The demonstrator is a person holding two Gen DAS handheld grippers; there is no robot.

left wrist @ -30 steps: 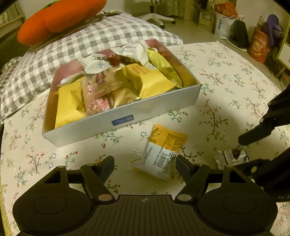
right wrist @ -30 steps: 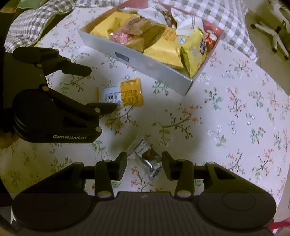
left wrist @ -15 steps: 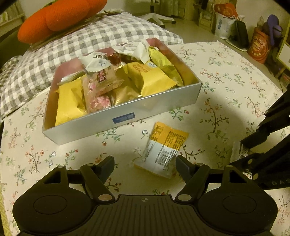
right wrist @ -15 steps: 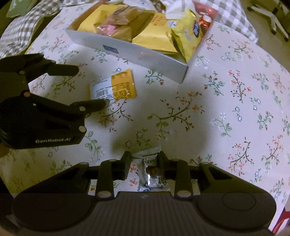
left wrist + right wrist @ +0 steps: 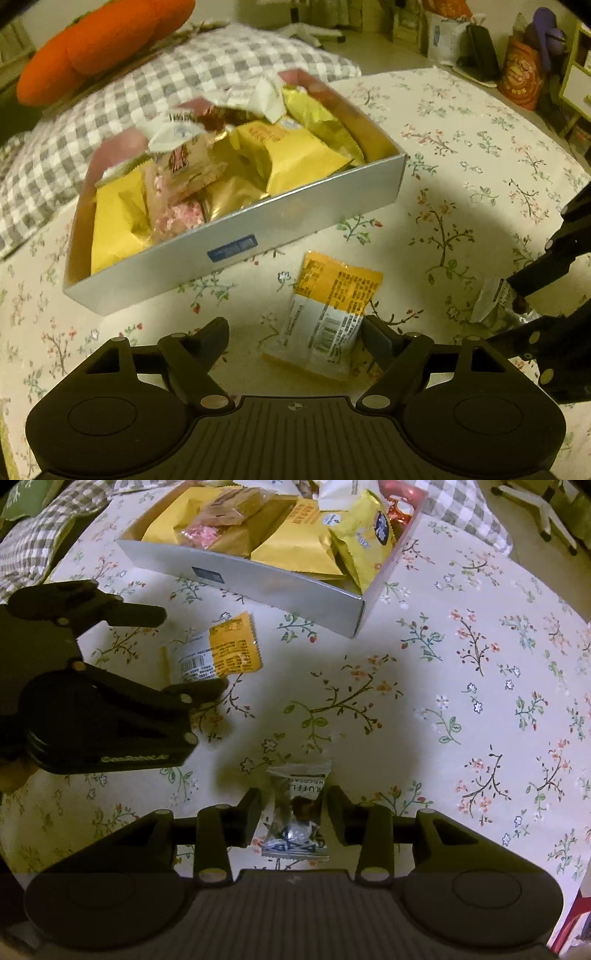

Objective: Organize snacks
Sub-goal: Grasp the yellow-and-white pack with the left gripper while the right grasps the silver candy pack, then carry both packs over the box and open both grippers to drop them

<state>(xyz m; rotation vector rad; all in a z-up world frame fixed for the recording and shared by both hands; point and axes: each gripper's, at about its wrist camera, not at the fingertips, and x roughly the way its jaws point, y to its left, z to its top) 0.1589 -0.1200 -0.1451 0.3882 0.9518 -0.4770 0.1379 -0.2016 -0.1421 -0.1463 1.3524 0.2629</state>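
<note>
- We are holding the left gripper (image 5: 295, 334) low in the left wrist frame, its jaws spread wide and released, pressing on nothing.
- The orange packet (image 5: 327, 314) is lying flat on the cloth between those jaws, nearer the right finger; whether it is touching that finger we cannot tell.
- We are holding the right gripper (image 5: 293, 808) at the bottom centre of the right wrist frame, pointing steeply down at the truffle packet (image 5: 299, 812).
- Its jaws have just been opening again; the truffle packet is sitting between them, the right finger at its edge and a slight gap on the left, so we are reading it as released.
- In the left wrist frame the truffle packet (image 5: 498, 308) is showing at the right edge, between the dark fingers of the right gripper.
- The box (image 5: 229, 243) is sitting in the upper middle of both frames, packed with yellow, pink and white snack bags.
- We are working over a cream tablecloth (image 5: 461, 686) printed with small flowers and twigs, dimly lit and shadowed under the grippers.
- A grey checked cushion (image 5: 110, 110) is lying beyond the box, with an orange pillow (image 5: 92, 48) at the upper left.
- Bags (image 5: 517, 74) are standing on the floor at the upper right; chair legs (image 5: 535, 506) are showing at the upper right of the right wrist frame.
</note>
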